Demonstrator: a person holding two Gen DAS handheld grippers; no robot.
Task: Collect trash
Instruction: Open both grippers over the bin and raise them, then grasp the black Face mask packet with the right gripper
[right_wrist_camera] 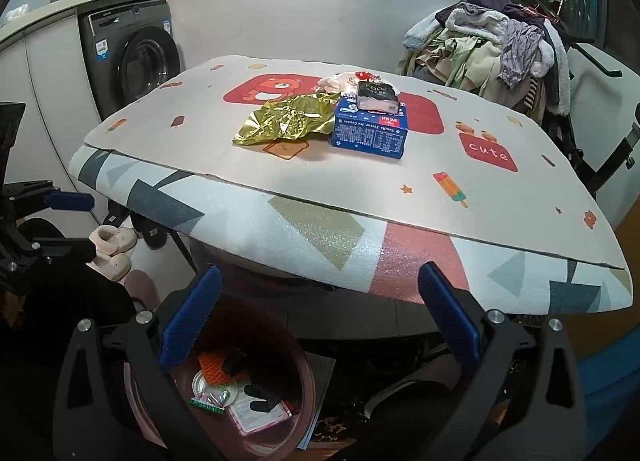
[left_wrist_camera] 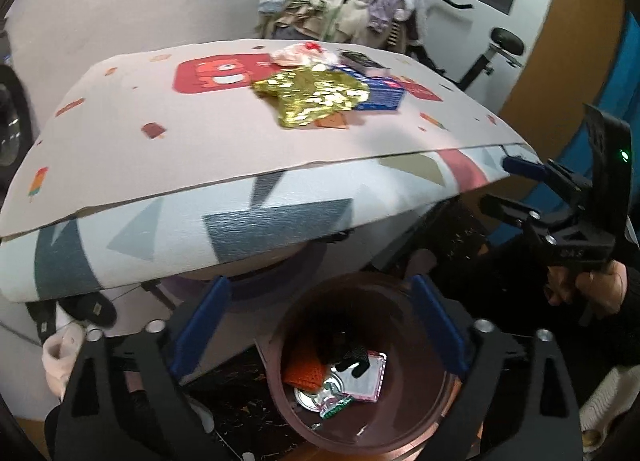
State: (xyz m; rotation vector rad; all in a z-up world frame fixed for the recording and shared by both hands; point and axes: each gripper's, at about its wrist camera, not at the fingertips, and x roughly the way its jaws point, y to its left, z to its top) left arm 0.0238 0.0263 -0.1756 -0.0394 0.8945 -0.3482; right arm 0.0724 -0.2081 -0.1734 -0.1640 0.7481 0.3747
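Our left gripper (left_wrist_camera: 320, 325) hangs over the bin (left_wrist_camera: 360, 421), fingers wide and empty. Our right gripper (right_wrist_camera: 320, 325) is wide and empty too. The gold wrapper (right_wrist_camera: 286, 121) lies up ahead on the bench (right_wrist_camera: 360, 189), a bit left, long side running left to right, nearer our right one, we think.

The blue carton (right_wrist_camera: 370, 132) reads "Vanilla Flavor Ice Cream", seen upside down. A red patch (right_wrist_camera: 487, 152) near the bench's right edge reads "cute".
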